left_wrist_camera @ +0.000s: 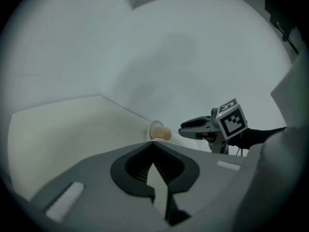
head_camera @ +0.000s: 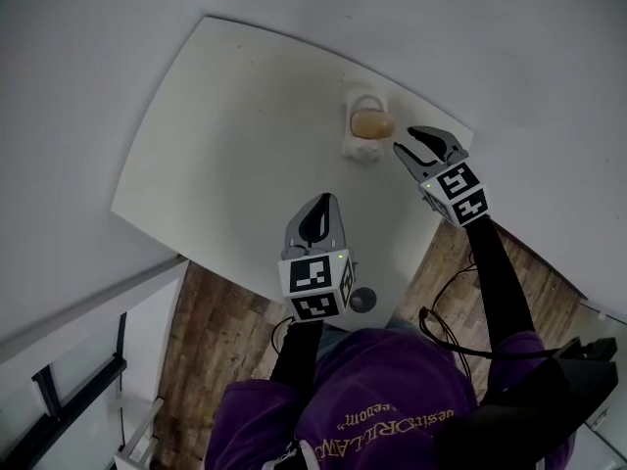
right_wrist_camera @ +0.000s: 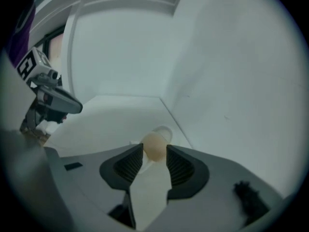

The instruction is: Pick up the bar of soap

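A tan oval bar of soap (head_camera: 370,123) lies in a white soap dish (head_camera: 359,149) near the far right edge of the white table (head_camera: 245,116). My right gripper (head_camera: 404,139) hovers just right of the dish with its jaws apart. In the right gripper view the soap (right_wrist_camera: 154,146) sits just past the tips of the right gripper (right_wrist_camera: 154,150), and no pad touches it. My left gripper (head_camera: 321,204) hangs over the table's near part, shut and holding nothing. From the left gripper (left_wrist_camera: 152,144), the soap (left_wrist_camera: 161,134) shows beyond its tips, with the right gripper (left_wrist_camera: 183,128) beside it.
The table stands in a corner of white walls (head_camera: 509,37). Wooden floor (head_camera: 216,331) shows below its near edge. A small round grey object (head_camera: 362,300) is at the table's front edge. A dark cable (head_camera: 446,336) trails by the right arm.
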